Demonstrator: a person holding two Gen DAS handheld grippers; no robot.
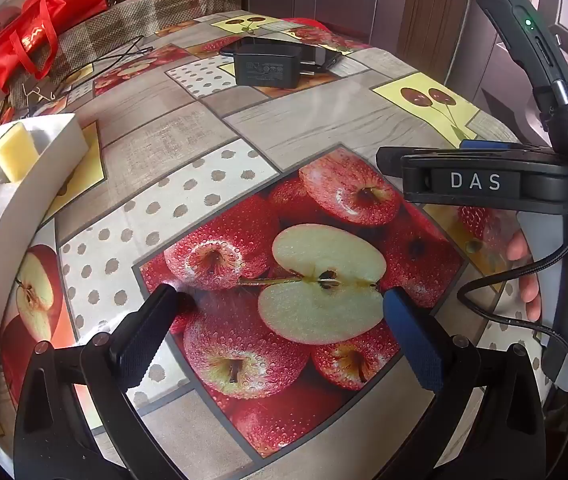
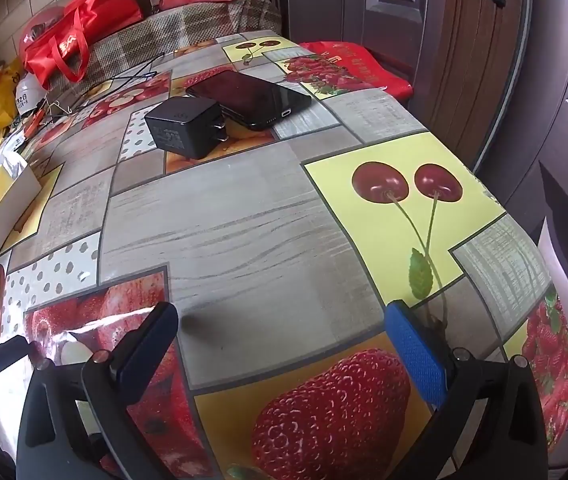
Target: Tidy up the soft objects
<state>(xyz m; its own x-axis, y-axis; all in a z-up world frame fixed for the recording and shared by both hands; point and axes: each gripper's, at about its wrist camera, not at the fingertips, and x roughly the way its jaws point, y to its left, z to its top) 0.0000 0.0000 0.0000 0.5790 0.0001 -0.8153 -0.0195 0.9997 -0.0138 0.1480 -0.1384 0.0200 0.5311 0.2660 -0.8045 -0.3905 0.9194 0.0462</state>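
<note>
Tablecloth [image 2: 224, 216] with charger [image 2: 186, 130], perhaps phone [image 2: 250, 98]

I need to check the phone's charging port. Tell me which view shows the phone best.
The right wrist view: the phone lies in full sight behind the charger, its port end facing the camera. In the left wrist view the charger hides most of the phone; only a strip shows.

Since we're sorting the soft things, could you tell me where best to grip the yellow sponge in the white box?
Grip the sponge across its flat side faces, coming from above: it stands proud of the box rim, whose walls likely block a sideways approach. The open left gripper is nearest.
</note>
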